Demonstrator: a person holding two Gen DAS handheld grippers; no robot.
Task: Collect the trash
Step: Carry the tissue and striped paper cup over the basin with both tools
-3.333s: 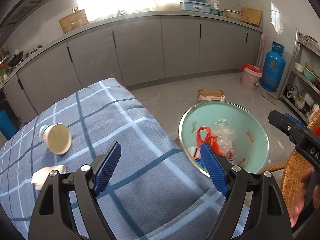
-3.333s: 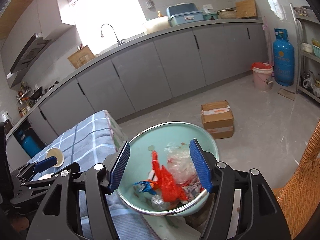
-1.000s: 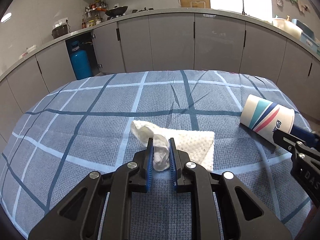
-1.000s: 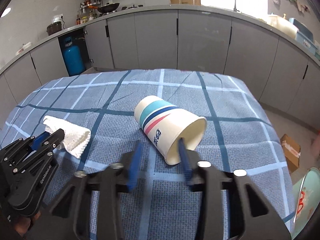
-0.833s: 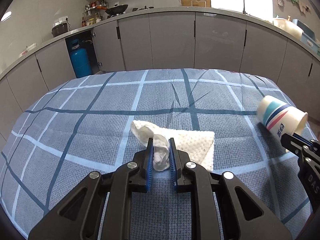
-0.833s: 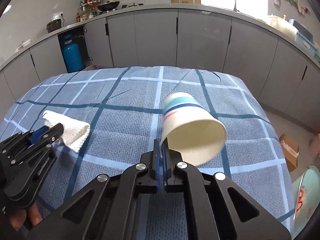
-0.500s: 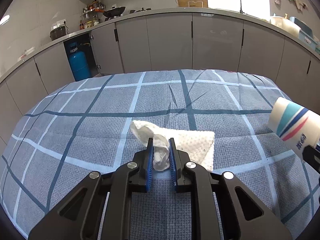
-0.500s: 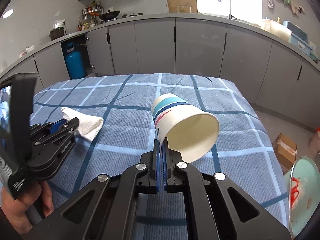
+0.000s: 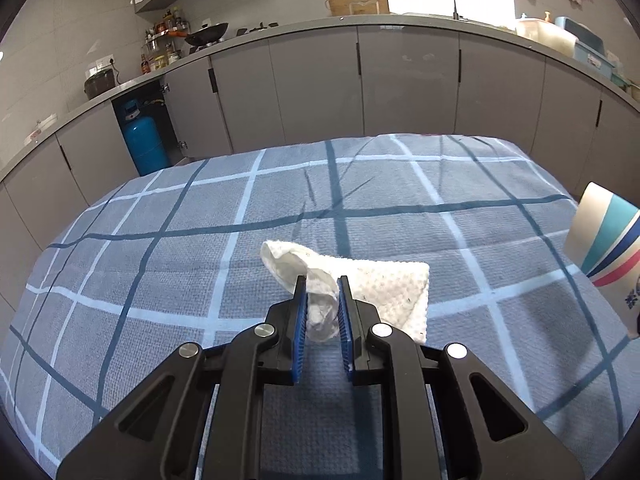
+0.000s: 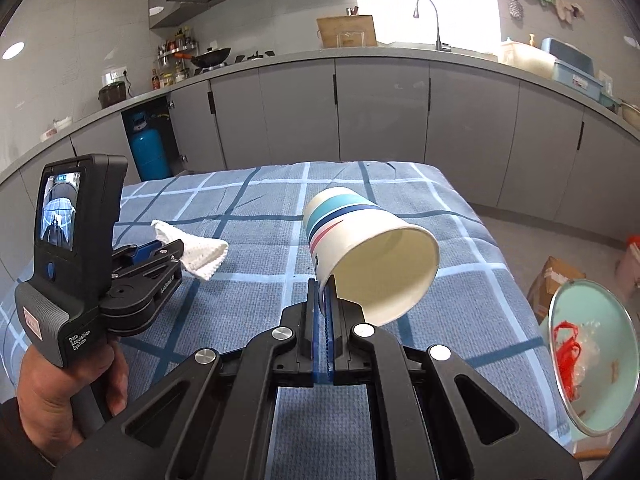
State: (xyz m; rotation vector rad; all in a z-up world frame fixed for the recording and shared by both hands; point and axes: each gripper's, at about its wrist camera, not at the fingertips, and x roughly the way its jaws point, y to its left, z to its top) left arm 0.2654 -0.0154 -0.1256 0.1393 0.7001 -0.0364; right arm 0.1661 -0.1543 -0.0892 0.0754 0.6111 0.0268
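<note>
While left tool (image 9: pixel 322 296) pinches napkin (image 9: pixel 360 284), right tool (image 10: pixel 323 292) grips cup (image 10: pixel 372 248) (rim).

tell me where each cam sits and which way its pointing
Left wrist: sits on the left hand-held gripper, looking forward along its fingers across the table toward the cabinets; its jaws, shut on the napkin, fill the bottom.
Right wrist: sits on the right hand-held gripper, facing the same cabinets from further right; its jaws pinch the cup by the rim, and the left hand shows at left, the bin at right.
Shared: table, napkin, cup, blue gas cylinder.
</note>
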